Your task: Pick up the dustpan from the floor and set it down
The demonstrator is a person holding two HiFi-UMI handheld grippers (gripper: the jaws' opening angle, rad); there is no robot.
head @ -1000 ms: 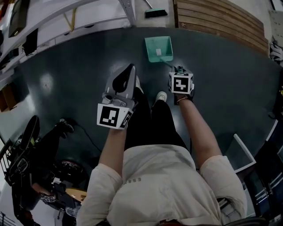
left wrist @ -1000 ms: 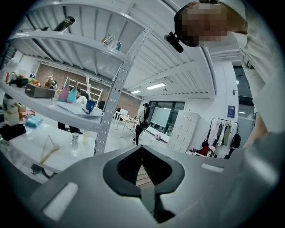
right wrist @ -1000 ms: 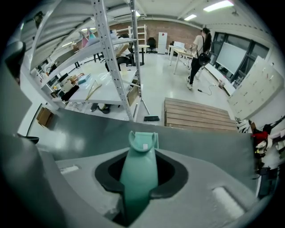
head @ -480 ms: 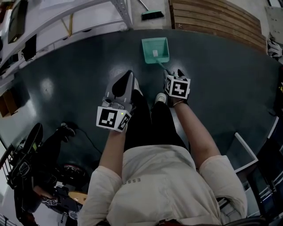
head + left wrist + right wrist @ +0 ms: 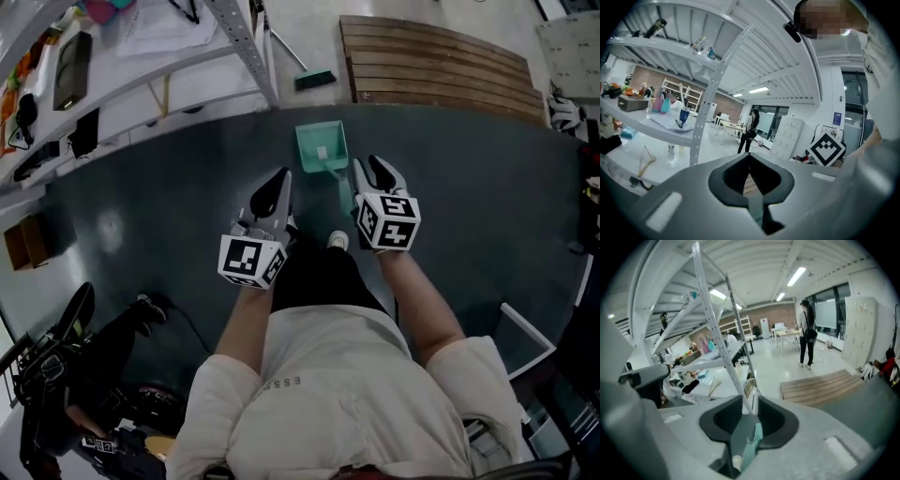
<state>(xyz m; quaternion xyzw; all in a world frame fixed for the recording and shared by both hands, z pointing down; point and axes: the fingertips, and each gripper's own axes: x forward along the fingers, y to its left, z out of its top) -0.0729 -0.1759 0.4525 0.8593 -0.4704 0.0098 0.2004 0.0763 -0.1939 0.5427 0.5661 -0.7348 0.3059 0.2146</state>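
Scene: A person in a pale shirt stands on a dark floor (image 5: pixel 141 197), arms stretched forward, a gripper in each hand.
Dustpan: The teal dustpan (image 5: pixel 320 145) is out ahead of the right gripper. Its scoop faces the shelving rack (image 5: pixel 141 66) and its thin handle (image 5: pixel 339 175) runs back to the claw. From above I cannot tell whether the scoop clears the floor.
Right gripper: The right gripper (image 5: pixel 367 167) has just been closing its claw, with the dustpan's handle between the pads. In this gripper's own view the teal handle (image 5: pixel 751 441) is pinched there, its end towards the camera.
Left gripper: The left gripper (image 5: pixel 277 186) is held alongside, just left of the dustpan and apart from it. Its claw is pressed together tip to tip, with nothing gripped.
Feet: One pale shoe (image 5: pixel 337 240) shows on the floor between the two grippers.
Backdrop: Past the dark floor, a green brush (image 5: pixel 315 79) lies on the pale floor by the rack's post. A slatted wooden platform (image 5: pixel 441 66) lies to its right.
Bystander: In the right gripper view, a person in dark clothes (image 5: pixel 806 336) stands well back, beside a table.
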